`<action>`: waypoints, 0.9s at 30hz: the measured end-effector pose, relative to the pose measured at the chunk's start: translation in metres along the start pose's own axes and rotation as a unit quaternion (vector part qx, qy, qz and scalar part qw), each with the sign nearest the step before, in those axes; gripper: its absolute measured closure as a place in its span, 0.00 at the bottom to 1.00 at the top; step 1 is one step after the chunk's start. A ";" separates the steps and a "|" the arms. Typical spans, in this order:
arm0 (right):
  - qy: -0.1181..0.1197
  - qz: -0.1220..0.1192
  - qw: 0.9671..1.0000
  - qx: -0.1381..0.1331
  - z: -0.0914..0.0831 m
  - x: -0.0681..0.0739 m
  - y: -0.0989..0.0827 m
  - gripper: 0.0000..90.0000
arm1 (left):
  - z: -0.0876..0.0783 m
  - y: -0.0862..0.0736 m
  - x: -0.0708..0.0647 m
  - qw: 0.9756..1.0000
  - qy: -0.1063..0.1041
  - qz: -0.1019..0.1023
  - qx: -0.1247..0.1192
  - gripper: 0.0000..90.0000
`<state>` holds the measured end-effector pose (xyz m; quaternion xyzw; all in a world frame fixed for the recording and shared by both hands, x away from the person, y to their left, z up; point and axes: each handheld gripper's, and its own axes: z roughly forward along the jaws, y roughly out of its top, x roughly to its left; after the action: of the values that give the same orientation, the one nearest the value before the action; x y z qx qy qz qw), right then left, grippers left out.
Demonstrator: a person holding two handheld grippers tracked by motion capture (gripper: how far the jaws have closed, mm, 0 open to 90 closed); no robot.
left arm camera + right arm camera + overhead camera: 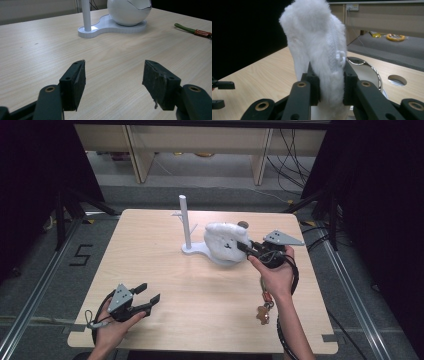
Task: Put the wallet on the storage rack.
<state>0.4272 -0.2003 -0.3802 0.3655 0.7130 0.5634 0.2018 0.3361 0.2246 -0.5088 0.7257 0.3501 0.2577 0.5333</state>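
Clamped in the right gripper [331, 85] is a white plush pouch [317, 50], its fleecy pile squeezed between the two black jaws so the fabric bulges above them; a white zipper with a small plastic pull [340, 57] runs up its near edge. In the high view this right gripper [250, 249], topped by a grey three-cornered plate, meets the pouch [225, 241] from the side, and the soft lump sits over the round end of a white stand [196, 250]. That stand is the landmark: a smooth, peanut-shaped plastic base with ribbed edges, a slim round post [184, 220] rising from its narrow end and a glossy white egg-like bowl [128, 11] (a dark wavy line crosses its shell) on its wide end. In the right gripper view a shiny chrome rim [372, 71] curves just behind the pouch.

Nearer the person than the stand, and well apart from it, the left gripper [147, 296] rests low over the pale wood-grain table [200, 290] with jaws spread wide and nothing between them; its worn black pads [80, 80] show frayed edges. Also on the person's side of the stand, beside the right forearm, lies a green cord with an orange tag [197, 32] ending in a brownish trinket [261, 314].
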 end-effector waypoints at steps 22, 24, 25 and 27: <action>-0.019 0.021 0.999 0.014 0.025 -0.024 0.008 0.83 | 0.002 -0.004 -0.005 1.000 -0.005 -0.013 -0.004 0.38; -0.018 0.017 0.999 0.022 0.028 -0.027 0.009 0.83 | 0.002 -0.003 -0.004 1.000 -0.006 0.004 -0.003 0.38; -0.021 0.027 0.999 0.023 0.029 -0.026 0.008 0.83 | 0.001 -0.003 -0.004 1.000 -0.005 0.004 -0.003 0.38; -0.024 0.019 0.999 0.027 0.033 -0.031 0.009 0.83 | 0.002 -0.003 -0.005 1.000 -0.007 -0.010 -0.006 0.38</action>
<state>0.4735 -0.2007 -0.3848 0.3977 0.7156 0.5388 0.1984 0.3337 0.2202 -0.5126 0.7208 0.3514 0.2493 0.5429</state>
